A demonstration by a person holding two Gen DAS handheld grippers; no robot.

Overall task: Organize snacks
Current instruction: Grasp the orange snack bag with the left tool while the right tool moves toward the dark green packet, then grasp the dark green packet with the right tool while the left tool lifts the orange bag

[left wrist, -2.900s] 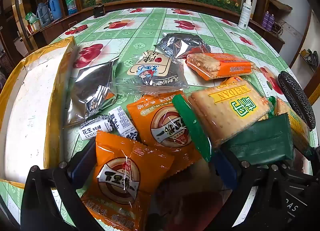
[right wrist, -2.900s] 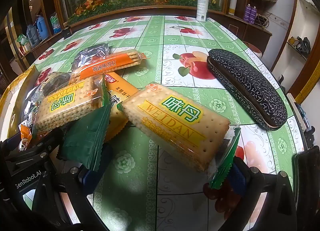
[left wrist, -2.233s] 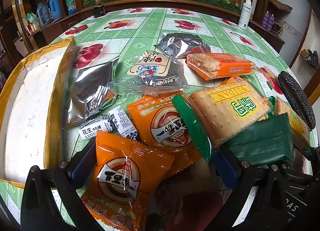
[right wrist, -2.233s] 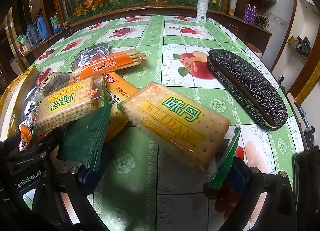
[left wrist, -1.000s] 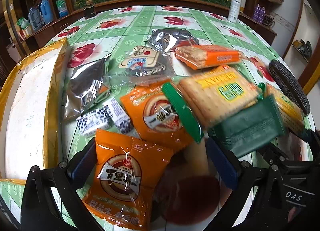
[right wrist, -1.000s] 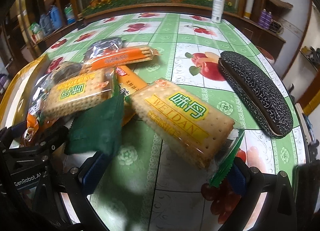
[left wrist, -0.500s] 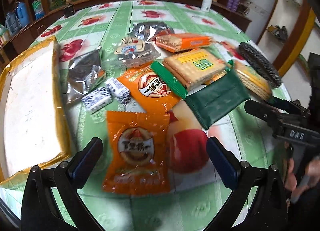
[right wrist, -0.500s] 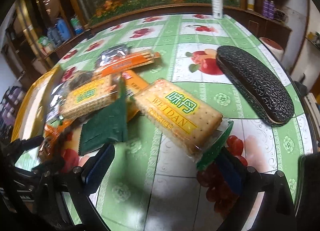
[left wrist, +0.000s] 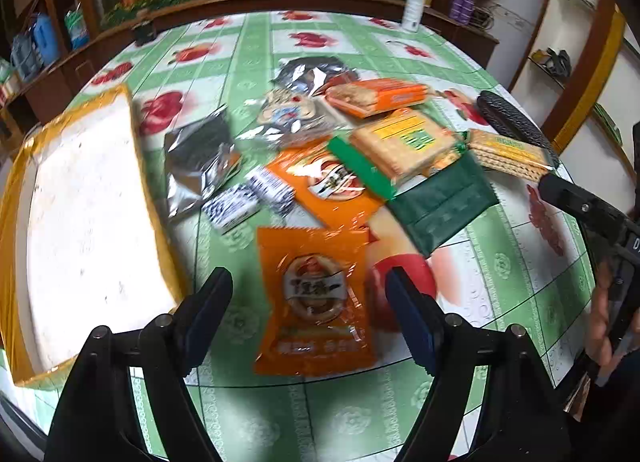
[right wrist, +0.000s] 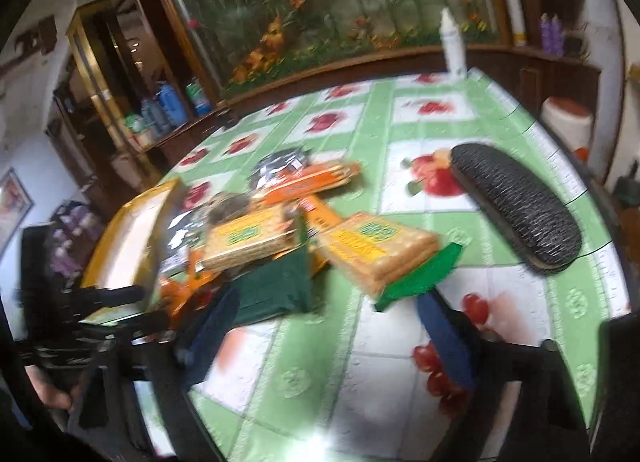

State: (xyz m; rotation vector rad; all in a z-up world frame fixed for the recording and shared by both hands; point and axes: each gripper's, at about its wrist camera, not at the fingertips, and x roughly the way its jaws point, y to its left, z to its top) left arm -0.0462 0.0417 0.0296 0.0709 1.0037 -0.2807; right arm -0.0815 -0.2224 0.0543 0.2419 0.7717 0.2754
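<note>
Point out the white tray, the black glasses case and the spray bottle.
white tray (left wrist: 80,222), left wrist view, bare floor.
black glasses case (right wrist: 516,214), right wrist view, lid top.
spray bottle (left wrist: 412,8), left wrist view, body.

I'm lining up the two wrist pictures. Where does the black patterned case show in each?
Left wrist: black patterned case at upper right, behind the cracker packs.
Right wrist: black patterned case at right of centre, lying alone on the tablecloth.
Shared landmark: white bottle at the table's far edge.

An orange snack packet (left wrist: 314,298) is seen lying flat on the green tablecloth (left wrist: 500,274), framed by the spread fingers of the left gripper (left wrist: 308,304), whose jaws have just been closing without touching it.
</note>
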